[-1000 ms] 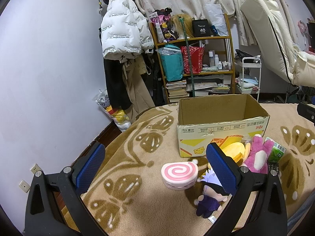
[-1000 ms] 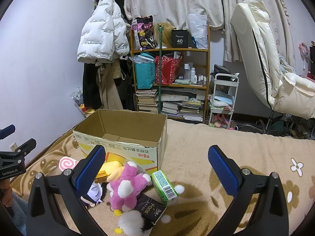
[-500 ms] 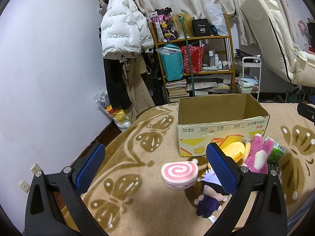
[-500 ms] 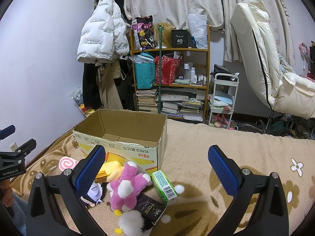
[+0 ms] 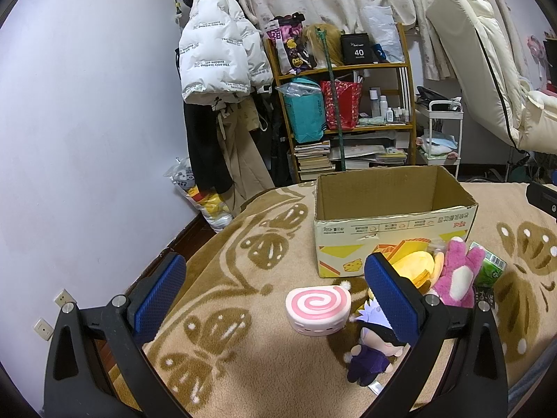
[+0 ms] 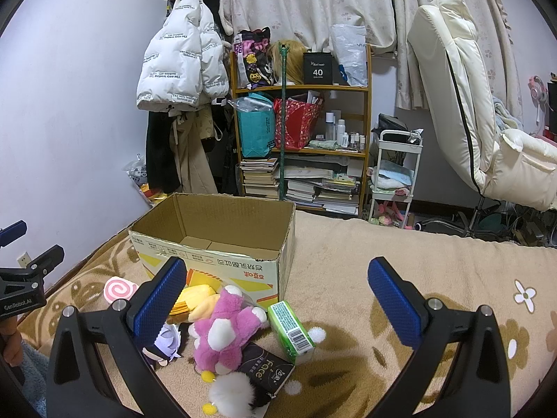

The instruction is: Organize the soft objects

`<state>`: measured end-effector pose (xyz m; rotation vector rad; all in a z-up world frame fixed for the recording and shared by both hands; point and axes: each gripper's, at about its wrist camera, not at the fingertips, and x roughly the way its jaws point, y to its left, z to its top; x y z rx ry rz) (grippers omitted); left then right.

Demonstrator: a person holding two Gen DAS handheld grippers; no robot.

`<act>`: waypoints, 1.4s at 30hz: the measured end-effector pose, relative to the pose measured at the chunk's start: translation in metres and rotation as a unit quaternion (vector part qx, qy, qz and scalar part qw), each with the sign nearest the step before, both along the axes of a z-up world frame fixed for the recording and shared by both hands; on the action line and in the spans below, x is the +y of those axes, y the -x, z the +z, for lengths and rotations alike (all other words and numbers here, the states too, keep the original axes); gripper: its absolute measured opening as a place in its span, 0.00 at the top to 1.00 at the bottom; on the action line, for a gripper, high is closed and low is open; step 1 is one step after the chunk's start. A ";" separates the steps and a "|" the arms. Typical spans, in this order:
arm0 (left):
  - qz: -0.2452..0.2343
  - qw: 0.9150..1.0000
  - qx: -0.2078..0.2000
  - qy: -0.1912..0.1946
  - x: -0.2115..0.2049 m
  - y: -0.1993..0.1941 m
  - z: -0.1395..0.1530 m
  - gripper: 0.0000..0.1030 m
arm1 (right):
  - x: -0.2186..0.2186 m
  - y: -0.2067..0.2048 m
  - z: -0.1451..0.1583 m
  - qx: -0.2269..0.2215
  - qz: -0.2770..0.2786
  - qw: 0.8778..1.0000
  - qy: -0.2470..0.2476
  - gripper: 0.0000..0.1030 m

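Both spread, empty: left tongs point(image 5: 275, 291), right tongs point(image 6: 276, 296). Purple doll point(image 5: 374, 348) half hidden behind left tongs' right pad.

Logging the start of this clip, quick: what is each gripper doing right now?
Left gripper: open, holding nothing.
Right gripper: open, holding nothing.

- Both views are evenly lit by soft indoor light.
- Soft shadows are cast beside the toys on the blanket point(image 5: 243, 331).
- Edges are bowed, corners blackened by the fisheye.
- Focus is sharp.
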<state>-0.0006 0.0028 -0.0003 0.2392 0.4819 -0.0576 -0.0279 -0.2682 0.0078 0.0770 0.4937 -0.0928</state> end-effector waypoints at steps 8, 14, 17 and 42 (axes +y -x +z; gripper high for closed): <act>0.000 1.000 0.000 0.000 0.000 0.000 0.000 0.01 | 0.000 0.000 0.000 0.000 0.000 1.000 0.000 0.00; 0.000 1.000 0.000 -0.001 0.000 0.000 0.000 0.01 | 0.000 0.000 0.000 0.000 0.000 1.000 0.000 0.00; 0.000 1.000 0.000 0.000 0.000 0.000 0.000 0.01 | 0.000 0.000 0.000 0.000 0.000 1.000 0.000 0.00; 0.000 1.000 0.002 -0.001 -0.001 -0.001 -0.003 0.01 | 0.001 0.000 -0.001 0.000 0.000 1.000 0.000 0.00</act>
